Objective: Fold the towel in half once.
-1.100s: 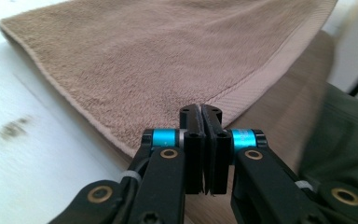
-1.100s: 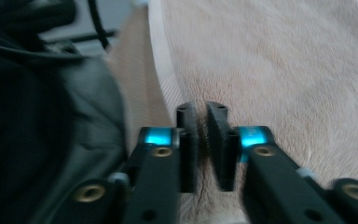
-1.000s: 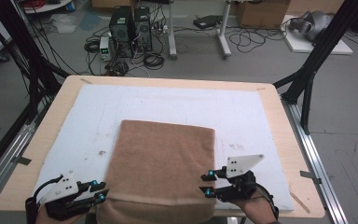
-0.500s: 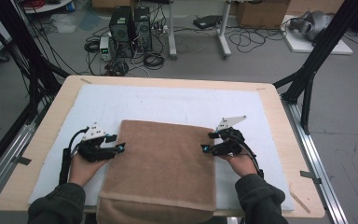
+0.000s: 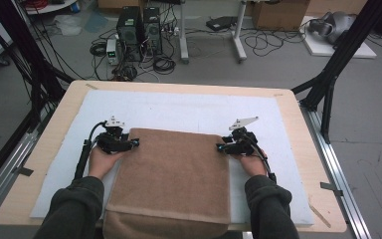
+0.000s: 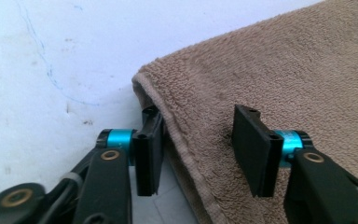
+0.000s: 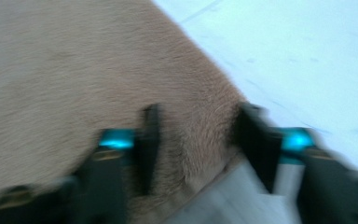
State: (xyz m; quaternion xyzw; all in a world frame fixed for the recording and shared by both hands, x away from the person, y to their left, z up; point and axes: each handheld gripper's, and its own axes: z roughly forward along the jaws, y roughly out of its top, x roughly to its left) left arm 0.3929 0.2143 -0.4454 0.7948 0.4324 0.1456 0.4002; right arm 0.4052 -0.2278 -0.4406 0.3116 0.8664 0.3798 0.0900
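Note:
A brown towel (image 5: 174, 174) lies folded on the white mat (image 5: 179, 109), its near end hanging over the table's front edge. My left gripper (image 5: 134, 144) is at the towel's far left corner. In the left gripper view its jaws (image 6: 200, 149) straddle the hemmed edge of the towel (image 6: 270, 70), one beside it and one on top, with a gap left. My right gripper (image 5: 220, 147) is at the far right corner. Its blurred jaws (image 7: 198, 144) stand either side of that corner of the towel (image 7: 74, 70). Both pairs of jaws have just been closing, with towel between them.
The mat covers most of the wooden table (image 5: 298, 129). Bare mat lies beyond the towel and on both sides of it. Black frame poles (image 5: 328, 84) stand at the table's corners. Computers and cables (image 5: 139, 30) sit on the floor behind.
Both hands moved from the towel's near corners at the table's front edge away to its far corners. The towel lies as before.

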